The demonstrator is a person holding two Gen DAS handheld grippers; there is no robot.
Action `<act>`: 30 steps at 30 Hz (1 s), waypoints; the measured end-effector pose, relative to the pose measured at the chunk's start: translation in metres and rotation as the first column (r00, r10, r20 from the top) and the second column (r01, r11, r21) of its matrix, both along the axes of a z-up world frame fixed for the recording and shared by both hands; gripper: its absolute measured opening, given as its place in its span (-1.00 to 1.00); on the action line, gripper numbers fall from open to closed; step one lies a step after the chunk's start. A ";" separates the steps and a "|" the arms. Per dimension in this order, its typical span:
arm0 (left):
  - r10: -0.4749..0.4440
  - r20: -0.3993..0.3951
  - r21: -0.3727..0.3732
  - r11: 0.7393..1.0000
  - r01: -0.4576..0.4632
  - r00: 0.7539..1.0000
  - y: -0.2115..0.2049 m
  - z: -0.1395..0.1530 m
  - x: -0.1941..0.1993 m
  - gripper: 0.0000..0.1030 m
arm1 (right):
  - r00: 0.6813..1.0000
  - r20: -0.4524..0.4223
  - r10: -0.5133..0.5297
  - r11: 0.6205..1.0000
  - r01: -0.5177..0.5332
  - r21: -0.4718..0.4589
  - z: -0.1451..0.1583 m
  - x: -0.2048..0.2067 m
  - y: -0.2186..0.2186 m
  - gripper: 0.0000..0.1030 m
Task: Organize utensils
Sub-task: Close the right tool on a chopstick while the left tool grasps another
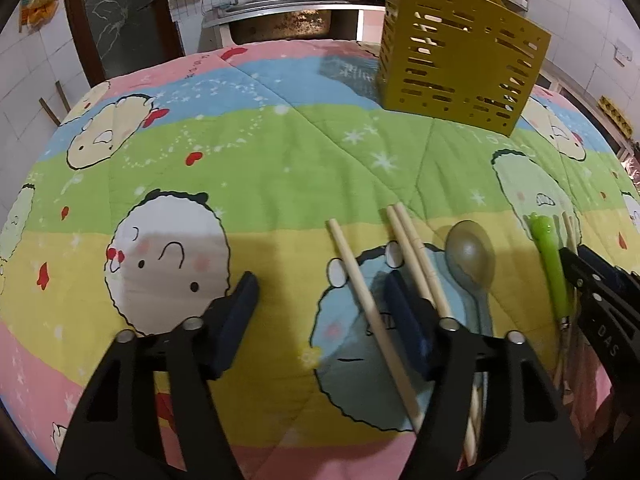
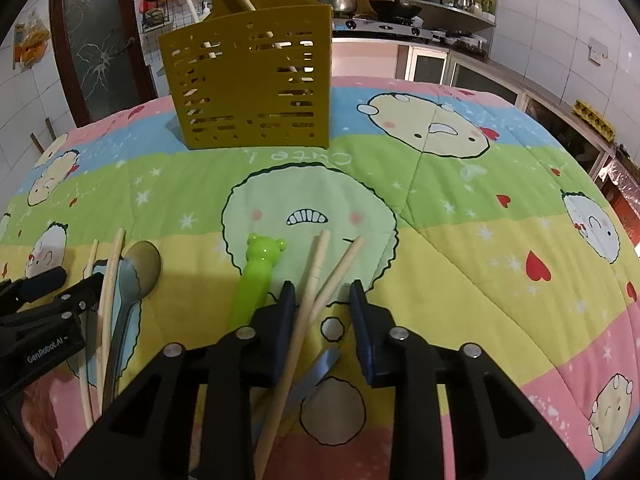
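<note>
A yellow slotted utensil holder (image 1: 460,64) stands at the far side of the quilt, with chopsticks in it; it also shows in the right wrist view (image 2: 252,80). My left gripper (image 1: 320,296) is open over a single chopstick (image 1: 368,312). A chopstick pair (image 1: 416,260) and a grey spoon (image 1: 470,256) lie by its right finger. My right gripper (image 2: 322,296) is open around two crossed chopsticks (image 2: 316,292). A green bear-topped utensil (image 2: 256,276) lies just left of it, and its metal end (image 2: 316,376) shows beneath.
A colourful cartoon quilt (image 2: 460,240) covers the table. Kitchen sink (image 1: 280,20), stove and shelves (image 2: 400,16) stand behind. The other gripper shows at each view's edge: the right one (image 1: 600,304) and the left one (image 2: 44,304).
</note>
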State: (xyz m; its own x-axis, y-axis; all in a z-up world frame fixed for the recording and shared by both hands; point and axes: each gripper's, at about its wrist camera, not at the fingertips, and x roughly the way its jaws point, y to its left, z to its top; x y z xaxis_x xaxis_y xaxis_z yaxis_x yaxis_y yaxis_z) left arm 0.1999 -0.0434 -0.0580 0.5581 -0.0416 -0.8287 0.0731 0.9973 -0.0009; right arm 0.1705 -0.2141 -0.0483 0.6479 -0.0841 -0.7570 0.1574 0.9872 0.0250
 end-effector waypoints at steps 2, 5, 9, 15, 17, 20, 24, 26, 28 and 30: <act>-0.005 -0.008 -0.010 1.000 0.005 1.000 -0.002 0.001 0.002 -0.03 | 1.000 -0.001 -0.005 1.000 0.005 0.016 0.000 0.002 -0.002 -0.55; -0.011 -0.019 -0.019 1.000 0.010 1.000 -0.005 0.001 0.008 -0.25 | 1.000 -0.001 -0.011 0.999 0.011 0.033 -0.001 0.003 -0.004 -0.59; -0.013 -0.025 -0.022 1.000 0.013 1.000 -0.009 0.002 0.013 -0.44 | 1.000 -0.001 -0.017 0.999 0.017 0.043 -0.001 0.004 -0.005 -0.61; -0.021 -0.023 -0.040 0.999 0.020 1.000 -0.011 0.002 0.017 -0.75 | 1.000 0.008 -0.026 0.998 0.025 0.065 -0.001 0.005 -0.008 -0.63; -0.025 -0.021 -0.037 0.999 0.024 0.999 -0.012 0.002 0.018 -0.78 | 1.000 0.013 -0.028 0.997 0.027 0.070 0.000 0.004 -0.009 -0.64; -0.025 -0.010 -0.036 0.999 0.025 1.000 -0.013 0.002 0.016 -0.79 | 0.999 0.018 -0.029 0.997 0.027 0.074 0.000 0.003 -0.009 -0.65; -0.031 -0.001 -0.060 0.998 0.031 1.000 -0.010 0.004 0.014 -0.80 | 0.999 0.025 -0.030 0.996 0.028 0.084 0.002 0.001 -0.010 -0.65; -0.031 0.005 -0.073 0.997 0.031 1.000 -0.008 0.007 0.012 -0.81 | 0.999 0.033 -0.032 0.995 0.029 0.094 0.005 -0.001 -0.011 -0.66; -0.034 0.016 -0.078 0.996 0.035 0.999 -0.007 0.011 0.010 -0.82 | 0.998 0.045 -0.033 0.995 0.028 0.098 0.009 -0.003 -0.012 -0.67; -0.037 0.040 -0.085 0.996 0.040 0.999 -0.005 0.017 0.006 -0.82 | 0.998 0.061 -0.033 0.994 0.027 0.102 0.013 -0.006 -0.013 -0.67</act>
